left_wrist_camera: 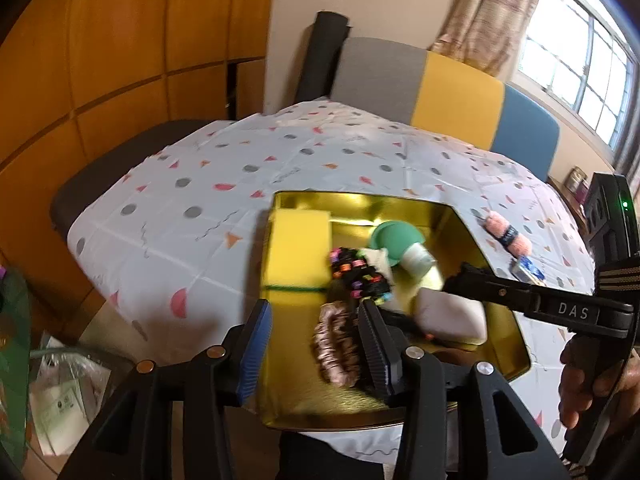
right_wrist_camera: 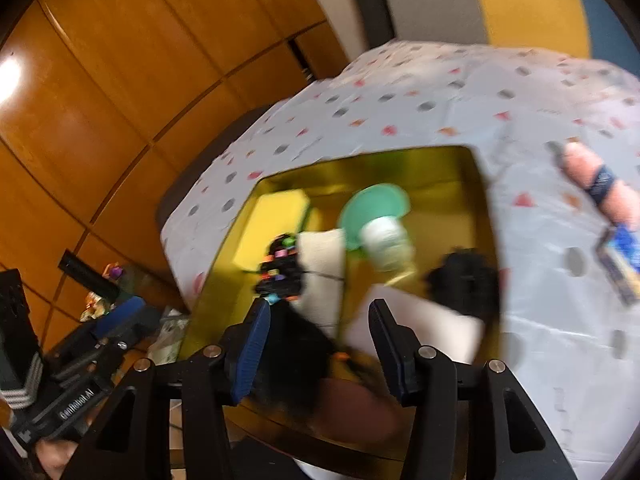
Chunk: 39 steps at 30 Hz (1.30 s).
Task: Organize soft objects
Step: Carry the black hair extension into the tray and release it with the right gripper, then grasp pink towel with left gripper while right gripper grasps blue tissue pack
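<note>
left gripper (left_wrist_camera: 316, 344): jaws apart, holding nothing, hanging over the near-left corner of the gold tin (left_wrist_camera: 516, 332) right by the pink scrunchie (left_wrist_camera: 340, 348)

right gripper (right_wrist_camera: 320, 344): also spread, nothing pinched, over the near end of the tin by the white pad (right_wrist_camera: 424, 328)

what's in: yellow sponge (left_wrist_camera: 298, 248), beaded black hair tie (left_wrist_camera: 360, 276), green cup thing (left_wrist_camera: 394, 238), all in the tin

still out: pink fuzzy roll (left_wrist_camera: 508, 236) on the tablecloth (left_wrist_camera: 192, 200), just right of the tin

its axis: long way runs diagonal, far-left to near-right, dark band round the middle

how I'd do it: I reckon come across the short width at the band, squeeze gently, drop it in the bare far-right corner
</note>
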{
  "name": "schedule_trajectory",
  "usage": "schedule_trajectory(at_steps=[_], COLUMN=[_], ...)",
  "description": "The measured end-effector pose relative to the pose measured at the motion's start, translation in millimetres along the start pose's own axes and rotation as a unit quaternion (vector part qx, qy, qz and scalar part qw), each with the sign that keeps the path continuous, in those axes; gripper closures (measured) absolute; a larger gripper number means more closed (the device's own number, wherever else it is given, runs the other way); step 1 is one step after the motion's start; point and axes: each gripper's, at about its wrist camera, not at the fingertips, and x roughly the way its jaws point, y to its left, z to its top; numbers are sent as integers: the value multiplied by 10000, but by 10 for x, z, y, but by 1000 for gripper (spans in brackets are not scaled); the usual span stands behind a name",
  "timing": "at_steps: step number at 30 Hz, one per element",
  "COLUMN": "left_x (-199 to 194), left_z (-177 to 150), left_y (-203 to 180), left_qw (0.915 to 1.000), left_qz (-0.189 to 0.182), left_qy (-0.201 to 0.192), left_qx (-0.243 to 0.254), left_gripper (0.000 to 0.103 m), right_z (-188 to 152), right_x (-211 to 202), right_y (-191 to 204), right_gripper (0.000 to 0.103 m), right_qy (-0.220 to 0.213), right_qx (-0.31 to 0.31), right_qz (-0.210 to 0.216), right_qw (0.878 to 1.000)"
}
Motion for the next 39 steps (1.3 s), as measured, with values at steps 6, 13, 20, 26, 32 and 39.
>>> schedule_trajectory(at_steps=[6,13,20,26,32,39], left_x=[-1,23,101,208,483,1124], left_z=[53,92,157,282,544,775], left_y=[-308,-729,-1182,-1580,-2021,-2626], left_qw=[9992,9960,9903,9838,9772,9650], left_qz=[-193,-430,-634,-954,-1524,-1943], left_qy=[14,54,112,284,755,1578], left_qx=[337,779,1233,1490,1271,781], left_gripper=[54,54,54,54,47,37], right_z=[-55,-165,-282,-410,-611,-747], right_x=[-418,-833,-1182,-1356,-1436,-1488], right_y=[-419,-1084,-1658,-2023,-2423,-2696], right_gripper=[46,46,45,42,42,42], right_qy=[-362,-563,-714,-734,-782,-891], right_qx=[102,480,913,1044,1467,2065], right_qz=[-592,-1244,-1729,-2143,-2302,-2140], right_qw=[9975,9895,9781,9684,9588,9506])
